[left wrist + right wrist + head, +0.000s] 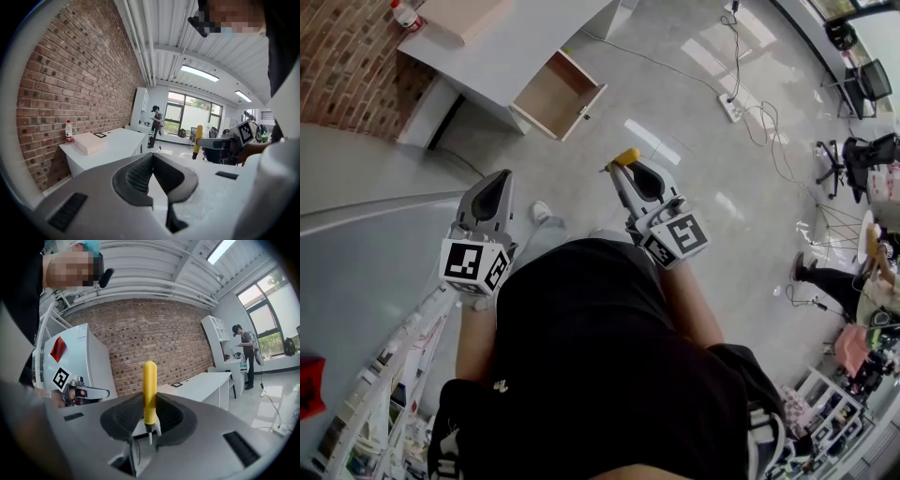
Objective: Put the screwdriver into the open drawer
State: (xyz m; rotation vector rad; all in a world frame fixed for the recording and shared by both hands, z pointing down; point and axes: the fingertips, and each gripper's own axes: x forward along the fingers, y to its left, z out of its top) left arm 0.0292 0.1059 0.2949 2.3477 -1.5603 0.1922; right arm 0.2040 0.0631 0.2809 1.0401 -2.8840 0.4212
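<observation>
Screwdriver is clamped in the right tool. It's pinched near the bottom of its yellow handle, so the handle sticks up past the tips and the thin metal shaft pokes down into the pocket between the pads. Left tool has its jaws together with nothing in them. It's held near the right one, and both are out in front of the person over the shiny floor. Drawer is pulled out of the white surface by the brick wall. It's wood-coloured inside and well apart from the screwdriver, further ahead. On top of the surface there's a flat box and a small bottle with a red cap, close to the wall.
</observation>
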